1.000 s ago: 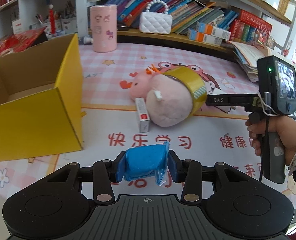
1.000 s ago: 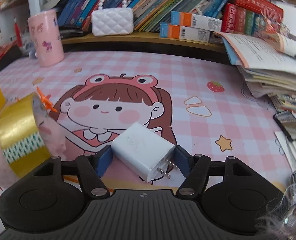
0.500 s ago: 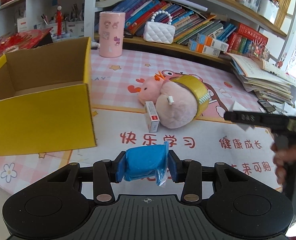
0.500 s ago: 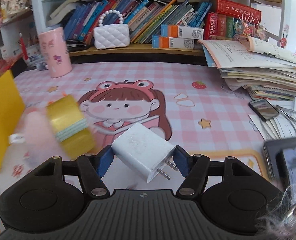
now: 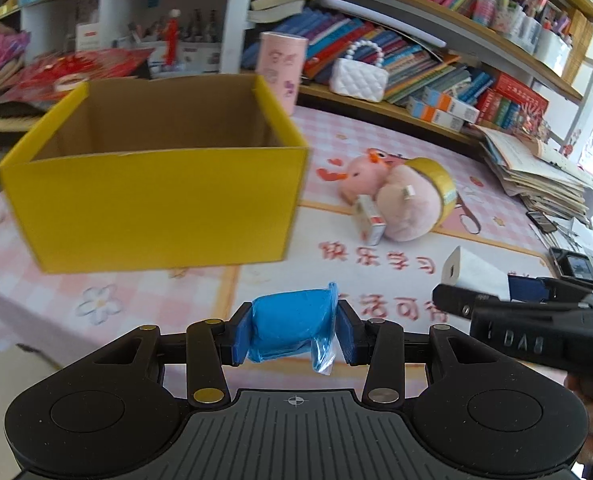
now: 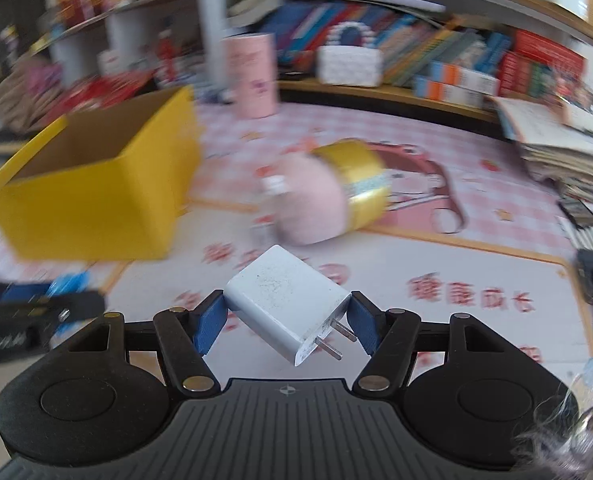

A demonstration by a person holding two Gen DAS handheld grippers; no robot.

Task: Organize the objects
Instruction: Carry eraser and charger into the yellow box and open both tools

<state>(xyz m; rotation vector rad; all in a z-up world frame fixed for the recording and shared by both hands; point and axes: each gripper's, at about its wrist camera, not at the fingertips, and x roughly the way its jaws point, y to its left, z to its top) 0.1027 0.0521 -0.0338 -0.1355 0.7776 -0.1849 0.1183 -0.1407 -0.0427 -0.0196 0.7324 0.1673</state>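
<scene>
My left gripper [image 5: 294, 330] is shut on a blue packet [image 5: 292, 326], held above the mat in front of the open yellow cardboard box [image 5: 156, 196]. My right gripper [image 6: 286, 318] is shut on a white plug charger [image 6: 284, 300], its prongs pointing right and down. The charger [image 5: 470, 274] and right gripper also show at the right of the left wrist view. The box [image 6: 92, 200] lies to the left in the right wrist view. A pink plush toy [image 5: 400, 196] with a gold tape roll [image 5: 436, 180] and a small white-red carton [image 5: 368, 220] lie on the mat.
A pink cylinder [image 5: 281, 66] and a white quilted purse [image 5: 358, 78] stand at the back by the bookshelf. A stack of papers and books [image 5: 536, 172] lies at the right, with a phone [image 5: 540, 220] beside it. The pink checked mat [image 5: 116, 300] covers the table.
Both grippers have swung left and risen, so the yellow box now sits nearer the centre of both views. The right gripper has come close beside the left. Both grips are unchanged.
</scene>
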